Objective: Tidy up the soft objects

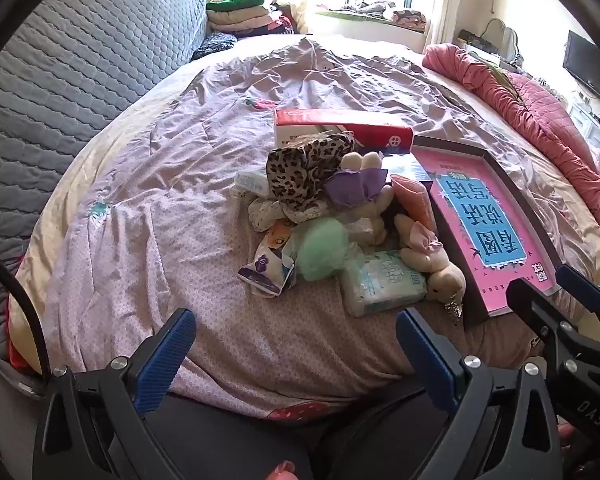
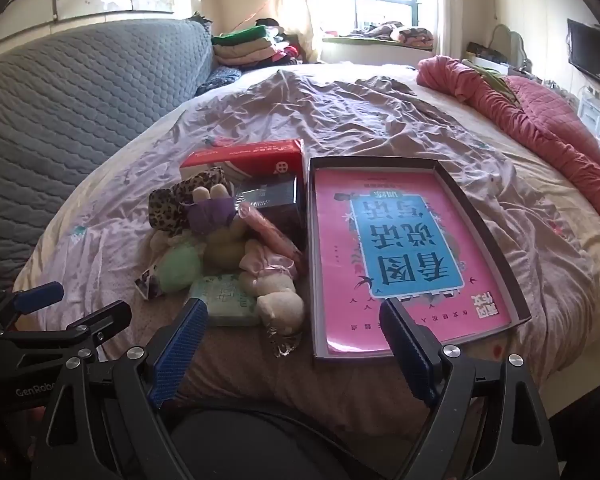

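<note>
A heap of soft things lies on the bed: a leopard-print cloth (image 1: pixel 304 168), a cream plush rabbit with a purple bow (image 1: pixel 360 188), a green fluffy ball (image 1: pixel 324 252), a second plush with a pink bow (image 1: pixel 432 260) and a tissue pack (image 1: pixel 384 284). The same heap shows in the right wrist view, around the green ball (image 2: pixel 178 266) and the pink-bow plush (image 2: pixel 272 280). My left gripper (image 1: pixel 296 344) hangs open short of the heap, nothing between its fingers. My right gripper (image 2: pixel 294 330) is open too, over the bed's near edge between the heap and the box.
An open shallow box (image 2: pixel 312 248) with a pink and blue book inside lies right of the heap. A red carton (image 1: pixel 340 126) sits behind it. A pink quilt (image 1: pixel 540 120) is bunched at the right, a grey headboard (image 1: pixel 80 72) at the left, folded clothes (image 1: pixel 244 14) at the back.
</note>
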The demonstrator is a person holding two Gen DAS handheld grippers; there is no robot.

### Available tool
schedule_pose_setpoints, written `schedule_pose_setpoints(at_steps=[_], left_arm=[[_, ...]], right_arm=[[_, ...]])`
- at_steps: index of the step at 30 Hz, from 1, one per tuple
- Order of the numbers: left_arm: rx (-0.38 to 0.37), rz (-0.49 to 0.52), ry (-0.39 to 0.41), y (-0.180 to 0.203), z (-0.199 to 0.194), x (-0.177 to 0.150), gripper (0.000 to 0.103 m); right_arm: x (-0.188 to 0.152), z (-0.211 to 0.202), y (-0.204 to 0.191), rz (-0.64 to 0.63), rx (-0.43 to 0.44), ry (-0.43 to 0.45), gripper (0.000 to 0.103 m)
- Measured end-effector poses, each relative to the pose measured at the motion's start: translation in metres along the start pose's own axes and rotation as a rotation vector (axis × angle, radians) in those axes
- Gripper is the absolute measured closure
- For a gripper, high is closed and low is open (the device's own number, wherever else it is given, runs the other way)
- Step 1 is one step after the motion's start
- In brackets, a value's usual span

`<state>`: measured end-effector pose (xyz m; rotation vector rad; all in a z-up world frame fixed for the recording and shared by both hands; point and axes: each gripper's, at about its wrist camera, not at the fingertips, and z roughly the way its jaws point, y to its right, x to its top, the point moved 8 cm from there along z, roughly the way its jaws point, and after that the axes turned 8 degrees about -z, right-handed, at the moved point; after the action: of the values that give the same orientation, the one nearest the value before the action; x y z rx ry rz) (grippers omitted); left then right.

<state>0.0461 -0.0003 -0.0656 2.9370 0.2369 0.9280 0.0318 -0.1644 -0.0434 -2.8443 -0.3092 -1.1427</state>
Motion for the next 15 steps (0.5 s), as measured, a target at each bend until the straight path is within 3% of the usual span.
schedule_pose_setpoints(at_steps=[15], left_arm=[[0.005, 0.003, -0.004, -0.0039, 0.001, 0.0, 0.002]], right_arm=[[-0.0024, 0.0041, 0.0057, 0.018, 0.004, 0.001, 0.014]])
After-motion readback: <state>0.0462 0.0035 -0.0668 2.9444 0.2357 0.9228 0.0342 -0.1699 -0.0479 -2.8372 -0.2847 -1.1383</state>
